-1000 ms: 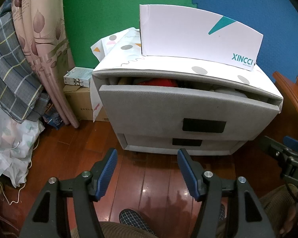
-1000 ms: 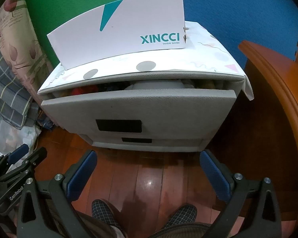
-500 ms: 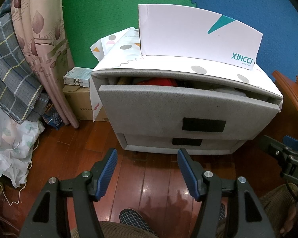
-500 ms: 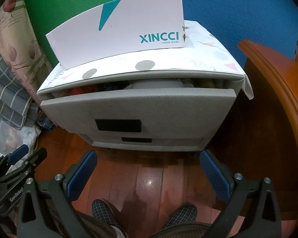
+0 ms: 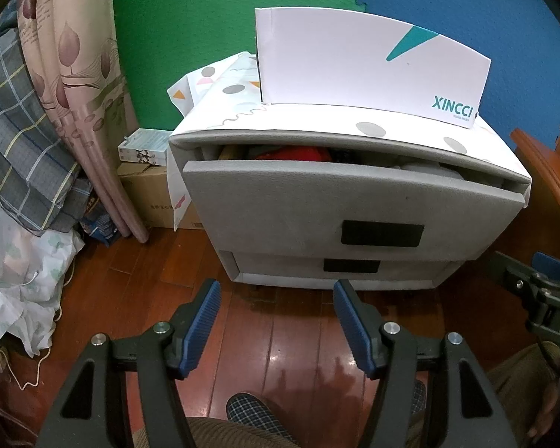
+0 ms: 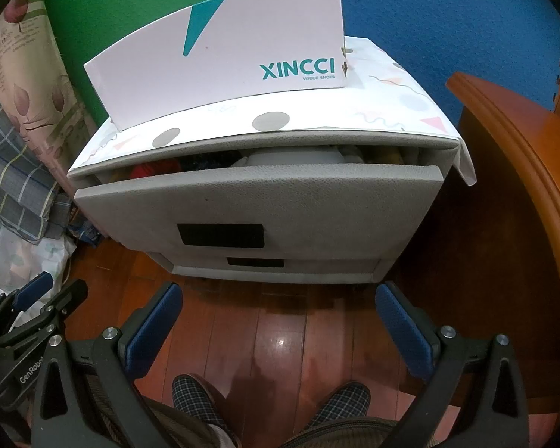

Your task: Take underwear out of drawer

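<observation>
A small grey drawer unit [image 5: 339, 201] [image 6: 257, 201] stands on the wooden floor. Its top drawer [image 5: 354, 194] [image 6: 265, 198] is pulled out a little. Folded clothes show in the gap: a red piece [image 5: 298, 154] [image 6: 156, 168] at the left, a pale grey one [image 6: 291, 156] in the middle. The lower drawer [image 5: 339, 267] [image 6: 265, 263] is closed. My left gripper [image 5: 276, 298] hangs open over the floor in front of the unit, nothing between its blue pads. My right gripper [image 6: 280, 302] is open wider, also short of the unit and empty.
A white shoe box [image 5: 366, 71] [image 6: 220, 52] stands on a patterned cloth on top of the unit. Curtains and a plaid cloth [image 5: 26, 142] hang at the left over cardboard boxes [image 5: 149, 194]. Curved wooden furniture [image 6: 522, 194] flanks the right. A person's slippered feet [image 6: 194, 395] are below.
</observation>
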Tool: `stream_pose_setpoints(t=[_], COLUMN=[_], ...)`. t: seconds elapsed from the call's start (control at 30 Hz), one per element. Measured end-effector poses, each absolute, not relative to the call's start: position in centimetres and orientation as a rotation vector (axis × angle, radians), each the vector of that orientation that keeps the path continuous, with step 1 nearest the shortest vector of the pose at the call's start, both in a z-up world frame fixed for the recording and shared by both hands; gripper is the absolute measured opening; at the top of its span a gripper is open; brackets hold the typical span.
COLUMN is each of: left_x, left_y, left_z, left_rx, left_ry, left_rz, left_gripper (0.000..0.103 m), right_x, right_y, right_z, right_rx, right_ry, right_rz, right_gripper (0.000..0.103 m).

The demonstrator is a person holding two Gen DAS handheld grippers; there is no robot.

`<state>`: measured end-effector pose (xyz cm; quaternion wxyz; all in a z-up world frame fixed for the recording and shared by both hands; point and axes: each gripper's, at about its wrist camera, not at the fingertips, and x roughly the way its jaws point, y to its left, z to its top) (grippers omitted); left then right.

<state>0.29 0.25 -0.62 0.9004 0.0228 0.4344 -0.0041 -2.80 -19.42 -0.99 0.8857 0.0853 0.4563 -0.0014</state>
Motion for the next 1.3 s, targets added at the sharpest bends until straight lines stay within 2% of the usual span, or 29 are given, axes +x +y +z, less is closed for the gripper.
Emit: stream_pose_setpoints(t=[1.03, 1.3], left_x=[0.4, 1.2], left_y=[0.1, 2.3], left_z=[-0.6, -0.1], left_rx=[0.045, -0.116], left_ry=[0.9, 0.932], left_rz=[-0.013, -0.094], left_gripper=[0.064, 0.064], right_x=[-2.8, -3.0], right_y=[-19.4, -19.7], right_z=[-1.1, -1.1], right_rx=[0.181, 0.194], right_ry=[0.953, 0.952], right_rz=[-0.003, -0.001], right_gripper=[0.102, 0.102])
